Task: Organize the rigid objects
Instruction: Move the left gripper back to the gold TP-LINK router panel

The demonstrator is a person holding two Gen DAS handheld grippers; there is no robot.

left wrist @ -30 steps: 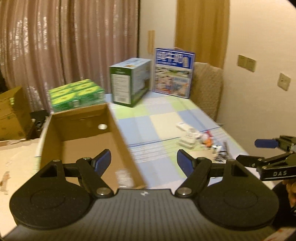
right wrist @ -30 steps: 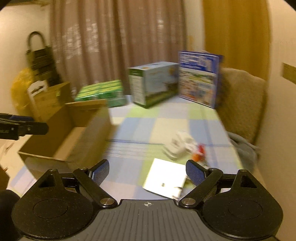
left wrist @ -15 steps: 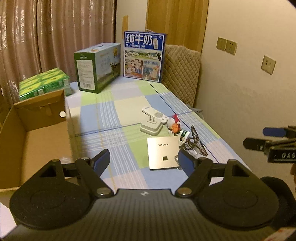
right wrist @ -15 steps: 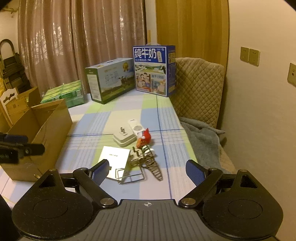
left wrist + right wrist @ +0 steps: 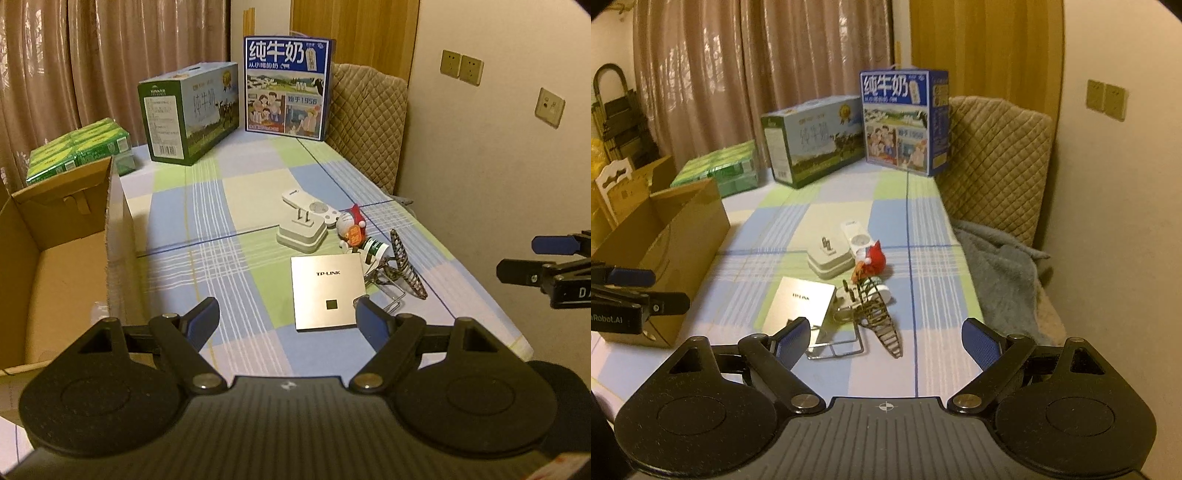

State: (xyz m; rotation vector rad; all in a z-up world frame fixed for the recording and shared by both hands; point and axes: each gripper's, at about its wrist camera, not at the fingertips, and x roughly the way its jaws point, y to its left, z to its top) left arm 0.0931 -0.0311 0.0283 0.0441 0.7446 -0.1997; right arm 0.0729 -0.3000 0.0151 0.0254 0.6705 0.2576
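A cluster of small rigid items lies on the checked tablecloth (image 5: 236, 192): a flat white TP-LINK box (image 5: 327, 291), a white plug adapter (image 5: 302, 236), a white remote (image 5: 310, 206), a red-hatted toy figure (image 5: 352, 227), a small green-and-white bottle (image 5: 375, 251) and a wire spiral holder (image 5: 406, 269). An open cardboard box (image 5: 55, 266) stands to their left. My left gripper (image 5: 288, 321) hovers open just short of the TP-LINK box, holding nothing. My right gripper (image 5: 886, 339) is open and empty above the wire holder (image 5: 882, 325), with the TP-LINK box (image 5: 803, 299) at its left finger.
At the table's far end stand a blue milk carton case (image 5: 288, 88), a green case (image 5: 192, 110) and green packs (image 5: 79, 151). A quilted chair (image 5: 997, 147) and a grey blanket (image 5: 1001, 273) line the right edge, by the wall.
Both views have swung right, away from the cardboard box and onto the small items. Both grippers have come closer and lower over the table. The jaws remain open.
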